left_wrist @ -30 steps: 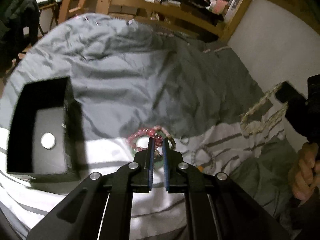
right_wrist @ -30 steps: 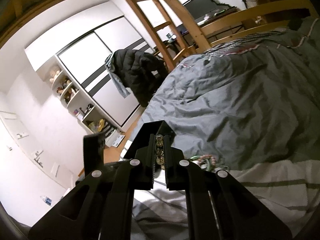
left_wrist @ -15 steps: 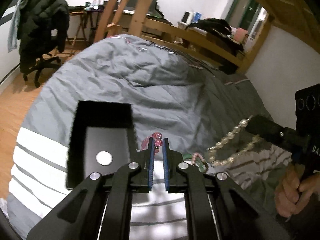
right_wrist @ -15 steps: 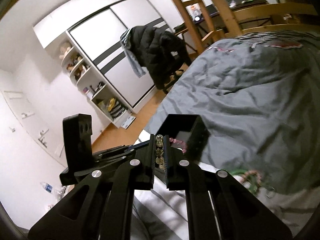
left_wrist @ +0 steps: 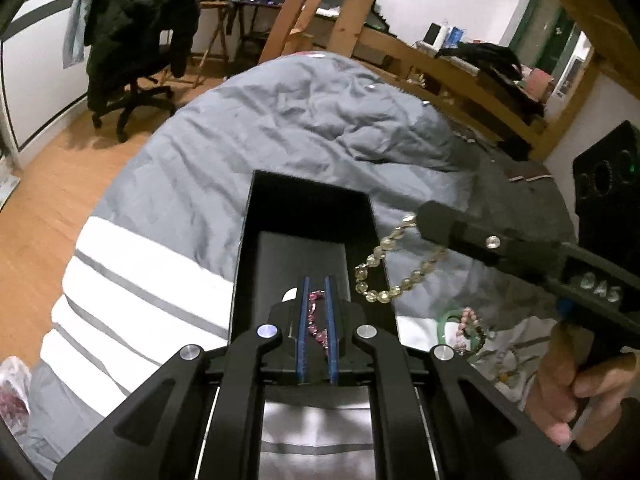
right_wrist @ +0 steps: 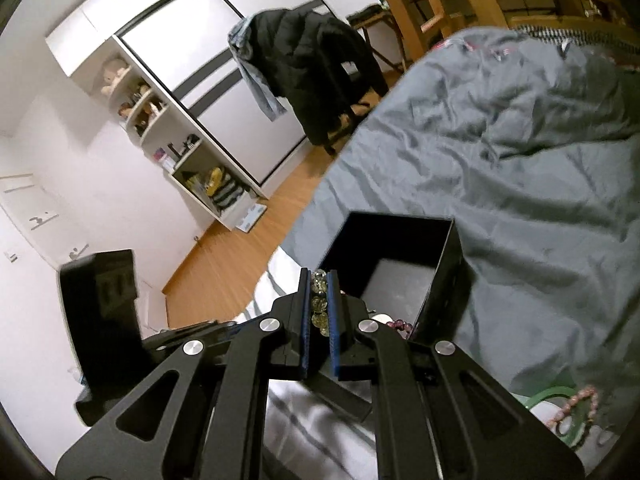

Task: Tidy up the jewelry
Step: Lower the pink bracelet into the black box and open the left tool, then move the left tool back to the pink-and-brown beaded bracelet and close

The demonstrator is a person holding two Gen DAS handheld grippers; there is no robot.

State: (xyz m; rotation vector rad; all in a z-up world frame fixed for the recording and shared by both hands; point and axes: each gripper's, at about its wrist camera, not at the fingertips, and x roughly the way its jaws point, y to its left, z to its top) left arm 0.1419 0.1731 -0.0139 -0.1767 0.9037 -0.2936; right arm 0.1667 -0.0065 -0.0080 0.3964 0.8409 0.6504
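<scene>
An open black box (left_wrist: 308,208) sits on the grey bed; it also shows in the right wrist view (right_wrist: 400,236). My left gripper (left_wrist: 316,284) is shut on a pink bead bracelet (left_wrist: 314,320) and hangs over the box's inside. My right gripper (right_wrist: 320,280) is shut on a pale yellow crystal bead bracelet (right_wrist: 319,304), which dangles in a loop (left_wrist: 380,276) at the box's right wall. A silver disc (left_wrist: 289,294) lies on the box floor, partly hidden.
A green bangle and a pink bead bracelet (left_wrist: 464,328) lie on the white striped cover to the right of the box, also in the right wrist view (right_wrist: 568,404). An office chair with a black jacket (left_wrist: 136,36) stands on the wood floor.
Both grippers lifted their bracelets off the bed and carried them to the black box. The left gripper now hangs over the box's inside, the right one at its right wall.
</scene>
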